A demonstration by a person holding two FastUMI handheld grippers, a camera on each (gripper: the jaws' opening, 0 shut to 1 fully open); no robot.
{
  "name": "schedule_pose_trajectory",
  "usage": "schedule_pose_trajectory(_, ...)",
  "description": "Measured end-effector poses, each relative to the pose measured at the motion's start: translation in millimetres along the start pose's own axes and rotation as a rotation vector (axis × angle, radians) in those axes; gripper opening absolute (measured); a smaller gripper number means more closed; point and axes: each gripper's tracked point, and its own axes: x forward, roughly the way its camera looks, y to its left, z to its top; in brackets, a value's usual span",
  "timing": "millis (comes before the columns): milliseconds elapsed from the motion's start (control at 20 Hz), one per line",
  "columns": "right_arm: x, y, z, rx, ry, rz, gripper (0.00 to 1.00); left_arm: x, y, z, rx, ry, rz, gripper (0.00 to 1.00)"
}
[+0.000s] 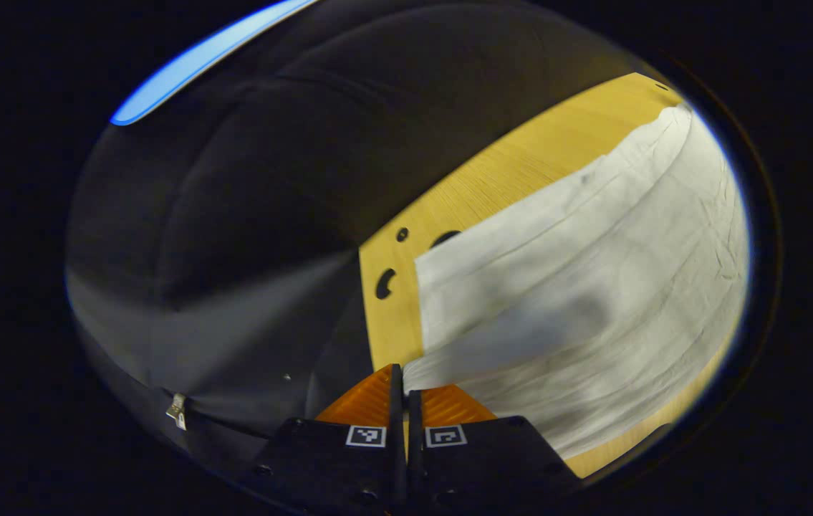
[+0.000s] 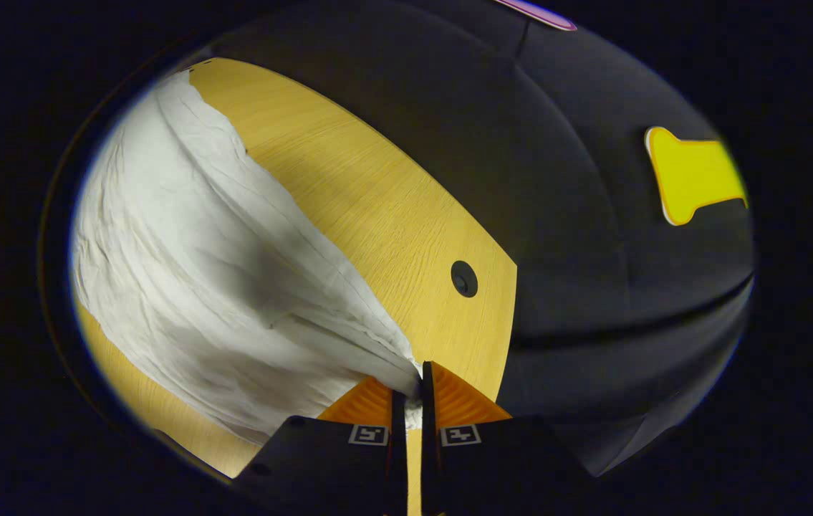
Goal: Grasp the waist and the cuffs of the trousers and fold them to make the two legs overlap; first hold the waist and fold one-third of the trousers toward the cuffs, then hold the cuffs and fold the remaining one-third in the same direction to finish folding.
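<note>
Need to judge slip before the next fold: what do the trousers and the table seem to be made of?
Trousers: seemingly thin woven cloth, cotton or linen-like, matte off-white; fine creases and soft drape suggest it. Table: wood or wood-look laminate, smooth yellowish surface with fine straight grain lines and round holes; real wood or veneer cannot be told. Both grippers pinch the cloth's edge.

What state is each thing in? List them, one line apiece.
trousers: white, spread along the table, wrinkled, one end pinched at each gripper.
left gripper: fingers shut on a corner of the trousers.
right gripper: fingers closed on gathered trouser fabric.
table: wooden top, partly covered by the trousers, small round holes near its ends.
</note>
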Motion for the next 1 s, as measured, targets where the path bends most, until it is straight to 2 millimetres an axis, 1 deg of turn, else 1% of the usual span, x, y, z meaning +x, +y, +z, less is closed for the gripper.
schedule_pose_trajectory(50,-0.6,-1.9,-0.3,0.030,-0.001,-0.009,0.16,1.2,-10.0,-0.1,-0.022,0.004,-0.033,0.06)
schedule_pose_trajectory(100,-1.5,-3.1,0.8,0.063,-0.011,-0.015,0.23,-5.3,-14.8,-3.6,-0.050,0.009,-0.053,0.10)
schedule_pose_trajectory(150,-4.4,-5.1,0.1,0.097,-0.019,-0.015,0.37,-8.6,-18.4,-7.8,-0.082,0.015,-0.070,0.12)
schedule_pose_trajectory(200,-5.6,-6.7,-2.0,0.133,-0.026,-0.006,0.61,-16.1,-18.7,-13.7,-0.117,0.021,-0.075,0.31)
schedule_pose_trajectory(250,-8.5,-5.3,-5.2,0.167,-0.027,-0.002,0.86,-21.6,-17.1,-20.3,-0.149,0.031,-0.070,0.40)
schedule_pose_trajectory(300,-13.7,-6.0,-7.6,0.209,-0.029,0.005,0.93,-29.1,-14.7,-25.3,-0.188,0.032,-0.071,0.48)
schedule_pose_trajectory(350,-19.7,-9.2,-11.4,0.257,-0.032,0.004,0.95,-34.6,-10.6,-27.2,-0.232,0.027,-0.061,0.64)
schedule_pose_trajectory(400,-24.9,-9.9,-14.0,0.312,-0.042,0.012,0.98,-48.6,-9.6,-30.6,-0.282,0.018,-0.064,0.80)
schedule_pose_trajectory(450,-31.8,-10.8,-14.8,0.370,-0.053,0.015,0.98,-63.1,-8.1,-32.0,-0.337,0.005,-0.060,0.96)
schedule_pose_trajectory(550,-45.5,-12.1,-18.8,0.491,-0.077,0.021,0.98,-89.8,2.2,-33.2,-0.431,-0.036,-0.035,0.97)
schedule_pose_trajectory(600,-53.8,-11.0,-18.5,0.562,-0.101,0.028,0.98,-106.8,7.1,-31.5,-0.471,-0.064,-0.020,0.97)
schedule_pose_trajectory(650,-60.1,-11.3,-13.1,0.641,-0.151,0.035,0.98,-123.2,12.9,-29.2,-0.503,-0.090,-0.011,0.96)
schedule_pose_trajectory(700,-67.7,-11.9,-6.3,0.707,-0.198,0.046,0.98,-138.1,13.9,-29.3,-0.525,-0.111,-0.024,0.96)
schedule_pose_trajectory(800,-76.5,-13.0,-7.9,0.793,-0.226,0.041,0.98,-165.2,18.8,-32.2,-0.564,-0.135,-0.027,0.96)
schedule_pose_trajectory(950,-64.9,6.7,-15.5,0.897,-0.217,0.082,0.98,-203.6,22.6,-35.9,-0.625,-0.173,-0.020,0.97)
schedule_pose_trajectory(1000,-63.6,7.7,-16.0,0.930,-0.224,0.080,0.98,-220.5,19.6,-37.5,-0.642,-0.191,-0.024,0.97)
